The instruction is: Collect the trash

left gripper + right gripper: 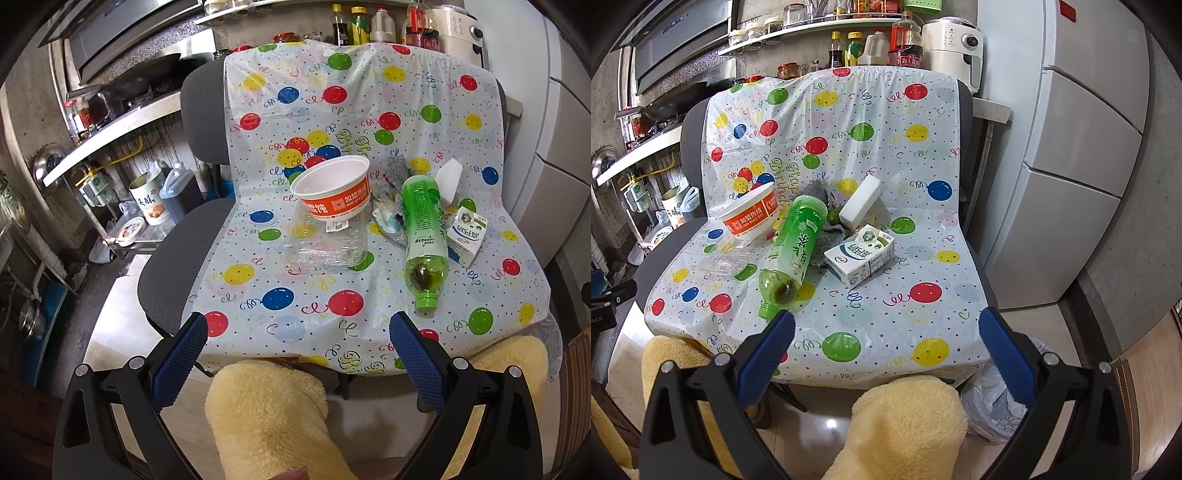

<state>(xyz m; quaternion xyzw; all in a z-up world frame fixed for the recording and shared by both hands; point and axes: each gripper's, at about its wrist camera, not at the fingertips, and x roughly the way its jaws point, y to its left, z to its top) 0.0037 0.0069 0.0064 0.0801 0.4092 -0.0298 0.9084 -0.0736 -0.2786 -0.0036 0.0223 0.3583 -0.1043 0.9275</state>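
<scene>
Trash lies on a chair under a balloon-print plastic sheet (314,295). An orange and white paper bowl (334,192) leans on a clear plastic container (325,243). A green bottle (423,236) lies with its cap toward me, beside a small milk carton (465,232), a white sponge block (448,177) and crumpled grey wrappers (397,173). The right wrist view shows the bowl (750,214), bottle (792,247), carton (862,254) and sponge (858,203). My left gripper (299,332) and right gripper (886,328) are open and empty, near the seat's front edge.
Yellow fleece-clad knees (266,417) sit below the grippers. A white plastic bag (993,402) lies on the floor at the chair's right front. A fridge (1082,147) stands right, kitchen shelves with bottles (875,44) behind, and a stove counter (122,122) left.
</scene>
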